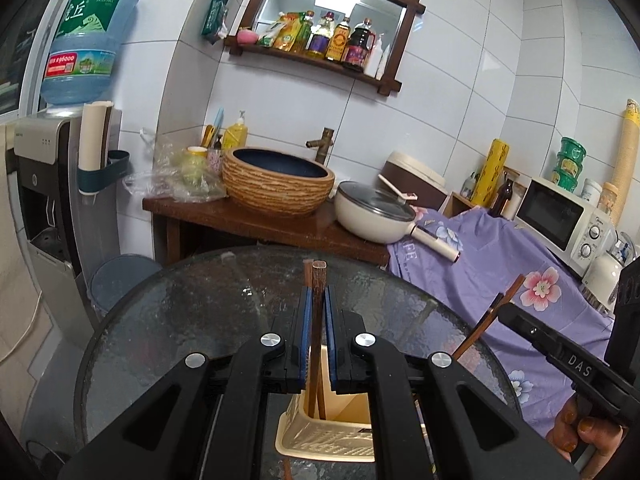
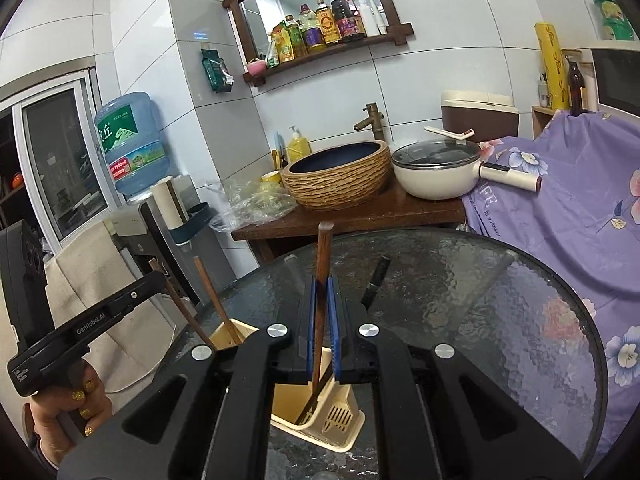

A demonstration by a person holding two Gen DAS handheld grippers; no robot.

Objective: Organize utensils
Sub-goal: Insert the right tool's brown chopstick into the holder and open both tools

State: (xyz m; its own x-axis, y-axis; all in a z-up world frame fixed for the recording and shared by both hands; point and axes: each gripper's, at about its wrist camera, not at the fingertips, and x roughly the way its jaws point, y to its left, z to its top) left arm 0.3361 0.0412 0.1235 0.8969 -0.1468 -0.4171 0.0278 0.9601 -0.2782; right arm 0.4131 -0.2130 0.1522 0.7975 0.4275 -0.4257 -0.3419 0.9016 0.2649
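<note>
A cream plastic utensil holder (image 1: 332,436) stands on the round glass table (image 1: 180,312), just below both grippers; it also shows in the right wrist view (image 2: 320,416). My left gripper (image 1: 319,304) is shut on a pair of brown wooden chopsticks (image 1: 318,280), upright, with their lower ends inside the holder. My right gripper (image 2: 325,300) is shut on another brown chopstick (image 2: 323,252), its lower end in the holder beside a dark utensil. The left gripper (image 2: 160,280) and its chopsticks (image 2: 208,292) appear at the left of the right wrist view. The right gripper (image 1: 508,312) appears at the right of the left wrist view.
A black knife-like utensil (image 2: 376,278) lies on the glass table (image 2: 500,320) beyond the right gripper. Behind stand a wooden counter (image 1: 256,224) with a woven basin (image 1: 278,180) and a cream pan (image 1: 374,212). A purple floral cloth (image 1: 480,276) lies to the right, a water dispenser (image 1: 48,184) to the left.
</note>
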